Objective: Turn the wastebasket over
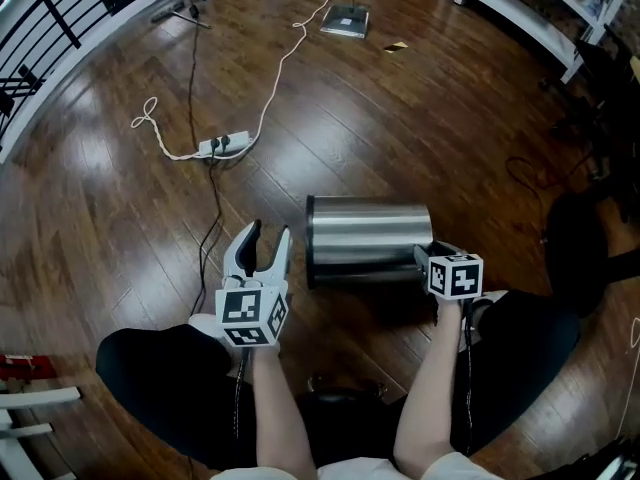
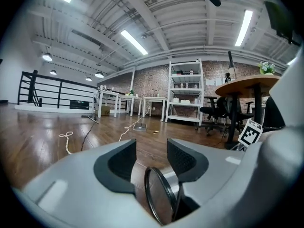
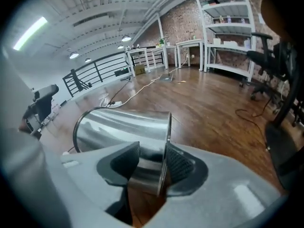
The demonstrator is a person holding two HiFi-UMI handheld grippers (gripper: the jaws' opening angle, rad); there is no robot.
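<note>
Head view: the wastebasket is seen lying on its side on the floor, not yet turned over. Its rim is straddled, unclamped, by the parted fingers of the right gripper. The fingers of the left gripper are held wide and empty beside its other end.

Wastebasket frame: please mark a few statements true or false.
1. The wastebasket stands upright. False: it lies on its side on the wooden floor.
2. The right gripper has its tongs either side of the wastebasket's rim. True.
3. The left gripper grips the wastebasket. False: its tongs stand open beside the other end.
4. A power strip lies on the floor beyond the wastebasket. True.
</note>
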